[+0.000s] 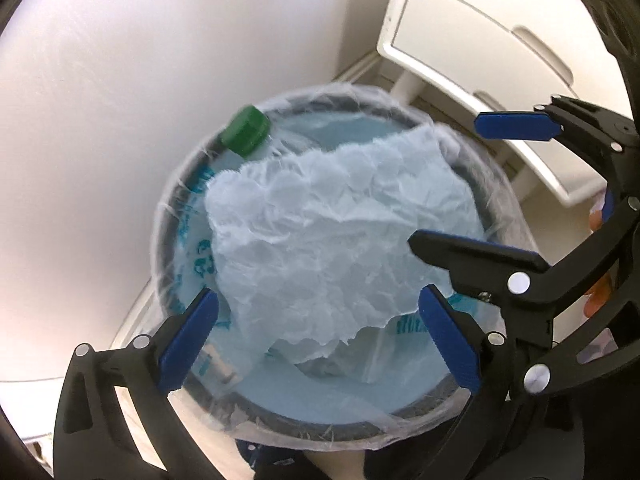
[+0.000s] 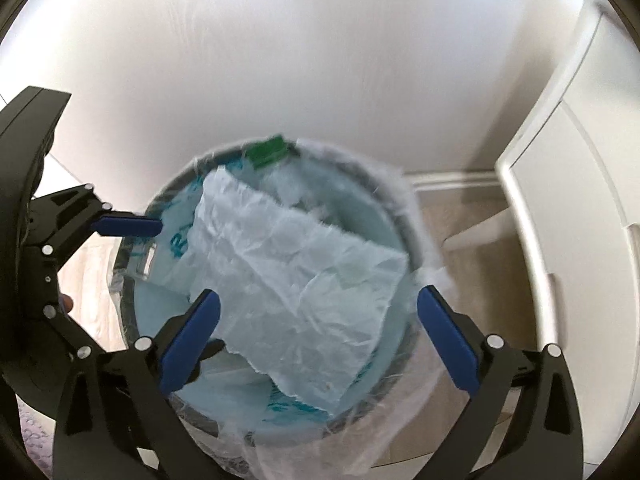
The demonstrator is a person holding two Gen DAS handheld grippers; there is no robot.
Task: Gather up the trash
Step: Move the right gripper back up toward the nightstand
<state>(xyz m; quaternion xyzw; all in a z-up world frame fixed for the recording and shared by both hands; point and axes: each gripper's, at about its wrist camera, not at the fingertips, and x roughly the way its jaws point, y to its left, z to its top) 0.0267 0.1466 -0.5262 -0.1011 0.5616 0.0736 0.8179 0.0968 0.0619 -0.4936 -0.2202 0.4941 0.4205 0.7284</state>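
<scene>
A round grey bin [image 1: 320,434] [image 2: 386,190] lined with a clear plastic bag stands below both grippers. A large crumpled white sheet of paper [image 1: 328,232] [image 2: 304,280] lies across its mouth on other trash. A bottle's green cap [image 1: 245,132] [image 2: 267,154] sticks up at the far rim. My left gripper [image 1: 318,296] hangs open above the bin, nothing between its blue pads. My right gripper [image 2: 318,294] [image 1: 448,180] is open too, just above the paper and empty. In the right wrist view, one of the left gripper's fingers [image 2: 128,226] shows at the bin's left rim.
The bin stands against a white wall. A white cabinet with drawers [image 1: 480,52] [image 2: 560,200] is close on the right, with a strip of beige floor [image 2: 472,280] and a baseboard [image 2: 452,182] between. A person's fingers [image 1: 596,296] show behind the right gripper.
</scene>
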